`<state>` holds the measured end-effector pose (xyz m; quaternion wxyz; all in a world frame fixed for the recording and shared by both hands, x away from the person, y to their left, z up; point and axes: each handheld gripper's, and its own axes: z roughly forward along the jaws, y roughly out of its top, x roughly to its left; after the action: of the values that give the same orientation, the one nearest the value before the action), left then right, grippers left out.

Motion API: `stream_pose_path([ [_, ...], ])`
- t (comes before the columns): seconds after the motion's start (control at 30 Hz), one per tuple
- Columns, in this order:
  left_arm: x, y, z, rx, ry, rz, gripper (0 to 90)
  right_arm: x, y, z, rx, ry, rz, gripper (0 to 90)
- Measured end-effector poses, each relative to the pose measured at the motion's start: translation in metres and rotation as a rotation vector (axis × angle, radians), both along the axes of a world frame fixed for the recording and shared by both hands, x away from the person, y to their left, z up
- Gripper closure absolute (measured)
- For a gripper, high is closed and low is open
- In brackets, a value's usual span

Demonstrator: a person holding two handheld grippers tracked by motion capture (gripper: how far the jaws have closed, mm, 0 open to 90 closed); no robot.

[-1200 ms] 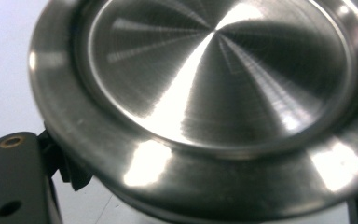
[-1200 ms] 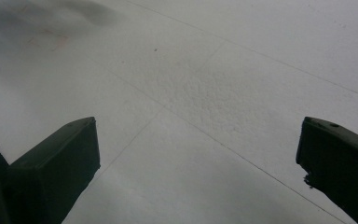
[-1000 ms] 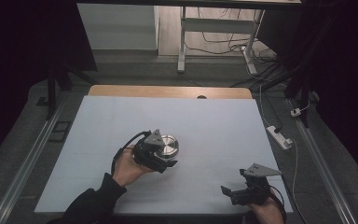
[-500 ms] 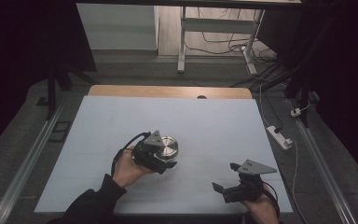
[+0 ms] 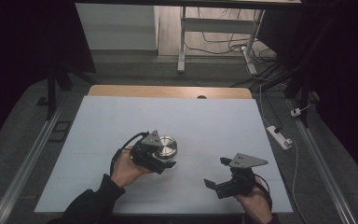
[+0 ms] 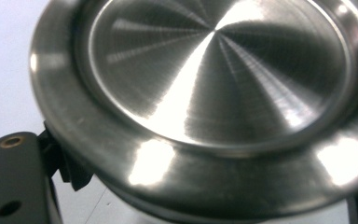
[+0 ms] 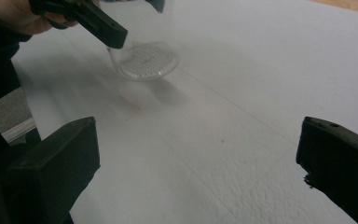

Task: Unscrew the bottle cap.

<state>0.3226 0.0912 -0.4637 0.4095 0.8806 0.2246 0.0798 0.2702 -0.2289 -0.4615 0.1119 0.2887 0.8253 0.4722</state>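
**Jar gripped by the left claw, right claw waiting open**

Here, a person sits at a table covered with a pale grey-white sheet (image 5: 214, 126), holding a black two-jaw claw in each hand. The left gripper (image 5: 164, 161) has its jaws pressed around a round container with a shiny brushed-steel lid (image 5: 166, 147) and a clear body. In the left gripper view the steel lid (image 6: 214, 93) looms just ahead of and above the jaws, and one black jaw pad touches the container beneath the lid's rim at the lower left. The container stands on the sheet, between the jaws, tilted a little if at all.

The right gripper (image 5: 216, 172) sits well apart from the container, off to the right and nearer the person. Its jaws are spread wide with nothing between them. In the right gripper view they rise at both lower corners, with bare sheet ahead; farther off, up and to the left, the clear base of the container (image 7: 147, 63) shows a dotted pattern, with the left gripper (image 7: 102, 25) clamped just above it.

Judging from this, the first step looks done: the container is secured by one claw. What seems left is the work on the lid, since it is seated on the container and the right claw has not reached it. Whether the lid twists or lifts off cannot be told.
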Motion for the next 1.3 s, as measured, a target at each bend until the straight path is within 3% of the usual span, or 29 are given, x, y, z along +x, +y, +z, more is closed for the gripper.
stream_pose_path([
  [0.17, -0.001, 0.0, 0.001, 0.003, -0.004, -0.011, 15.2, 0.003, 0.012, 0.007, 0.015, 0.005, 0.017, 0.0],
  [0.77, -0.003, -0.002, 0.002, 0.002, -0.009, -0.007, 15.2, 0.02, 0.057, 0.025, -0.01, -0.004, 0.074, 0.0],
  [0.93, -0.004, -0.003, 0.002, -0.001, -0.008, -0.007, 15.2, 0.028, 0.072, 0.033, 0.01, -0.007, 0.083, 0.0],
  [1.3, -0.006, -0.005, 0.003, 0.012, -0.012, -0.009, 15.2, 0.041, 0.104, 0.038, 0.003, -0.016, 0.101, 0.0],
])
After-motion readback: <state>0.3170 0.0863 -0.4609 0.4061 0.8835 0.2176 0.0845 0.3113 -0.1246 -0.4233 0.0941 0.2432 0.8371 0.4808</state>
